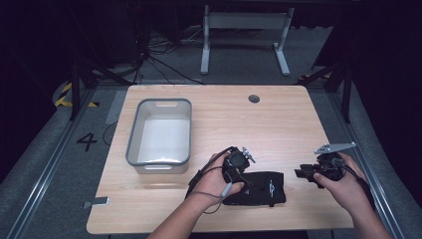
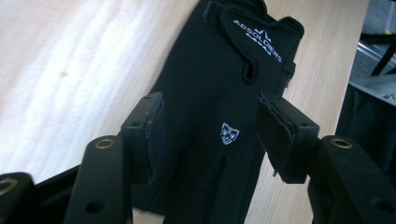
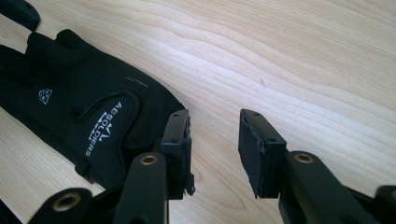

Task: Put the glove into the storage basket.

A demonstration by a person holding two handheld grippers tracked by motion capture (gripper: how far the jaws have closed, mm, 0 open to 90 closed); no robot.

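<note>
Wooden table (image 1: pixel 278 124): black glove (image 1: pixel 259 188), grey bin (image 1: pixel 160 133)

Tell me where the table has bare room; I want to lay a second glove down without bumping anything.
The widest free patch is the far right of the table, between the grey bin and the right edge, beyond the black glove. A smaller bare strip lies in front of the bin. The near edge is crowded: left gripper over the glove, right gripper beside it.
</note>
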